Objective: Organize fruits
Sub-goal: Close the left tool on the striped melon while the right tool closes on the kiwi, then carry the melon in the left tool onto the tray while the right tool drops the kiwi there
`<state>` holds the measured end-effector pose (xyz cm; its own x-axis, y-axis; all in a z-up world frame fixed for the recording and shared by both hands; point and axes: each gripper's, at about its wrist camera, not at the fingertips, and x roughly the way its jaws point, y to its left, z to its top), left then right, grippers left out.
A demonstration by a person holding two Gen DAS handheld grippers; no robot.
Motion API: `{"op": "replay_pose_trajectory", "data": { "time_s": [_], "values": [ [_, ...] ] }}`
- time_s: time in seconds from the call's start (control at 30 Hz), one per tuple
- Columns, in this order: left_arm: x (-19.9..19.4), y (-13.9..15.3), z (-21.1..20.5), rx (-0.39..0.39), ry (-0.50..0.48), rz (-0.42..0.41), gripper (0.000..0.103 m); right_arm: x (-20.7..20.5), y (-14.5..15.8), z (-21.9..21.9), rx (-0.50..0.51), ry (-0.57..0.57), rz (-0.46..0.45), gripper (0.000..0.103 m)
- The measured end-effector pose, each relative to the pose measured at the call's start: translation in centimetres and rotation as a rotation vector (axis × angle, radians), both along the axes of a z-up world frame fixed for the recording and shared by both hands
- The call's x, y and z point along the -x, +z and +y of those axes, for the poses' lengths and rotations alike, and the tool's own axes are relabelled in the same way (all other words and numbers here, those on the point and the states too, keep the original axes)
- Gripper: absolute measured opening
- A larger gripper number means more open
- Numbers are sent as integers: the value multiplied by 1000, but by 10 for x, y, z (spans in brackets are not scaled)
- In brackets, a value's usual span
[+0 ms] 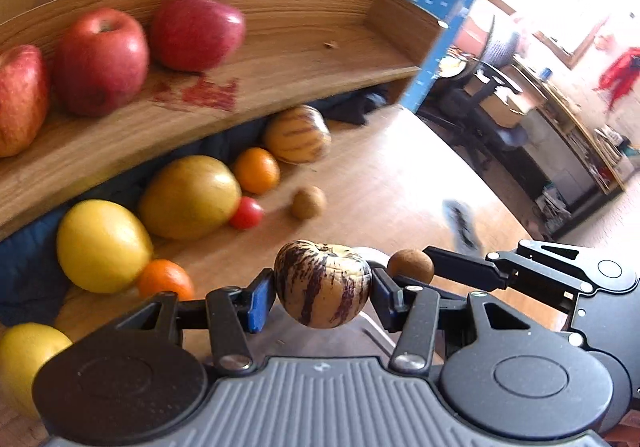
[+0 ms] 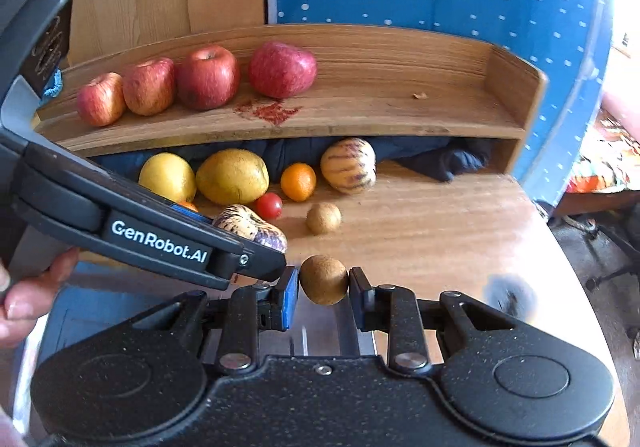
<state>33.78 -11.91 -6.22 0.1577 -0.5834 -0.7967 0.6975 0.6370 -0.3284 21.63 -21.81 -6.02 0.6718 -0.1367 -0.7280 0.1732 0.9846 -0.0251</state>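
your left gripper [image 1: 323, 293] clamps a striped melon [image 1: 322, 283] above the wooden table [image 1: 400, 183]. your right gripper [image 2: 323, 287] pinches a small brown fruit [image 2: 323, 279] just beside it. the left gripper's side reads "genrobot.ai" [image 2: 159, 242]. red apples [image 2: 206, 77] line the shelf [image 2: 360, 115].
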Motion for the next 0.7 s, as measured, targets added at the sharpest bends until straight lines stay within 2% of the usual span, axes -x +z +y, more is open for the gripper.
{"op": "replay_pose_trajectory", "data": {
  "time_s": [0.4,0.7],
  "values": [
    [47,-10,-18,-23,-182,38,56,66,-2,33,13,-78,92,29],
    [61,-14,-30,-50,-260,35,56,81,-13,33,2,-152,134,29]
  ]
}}
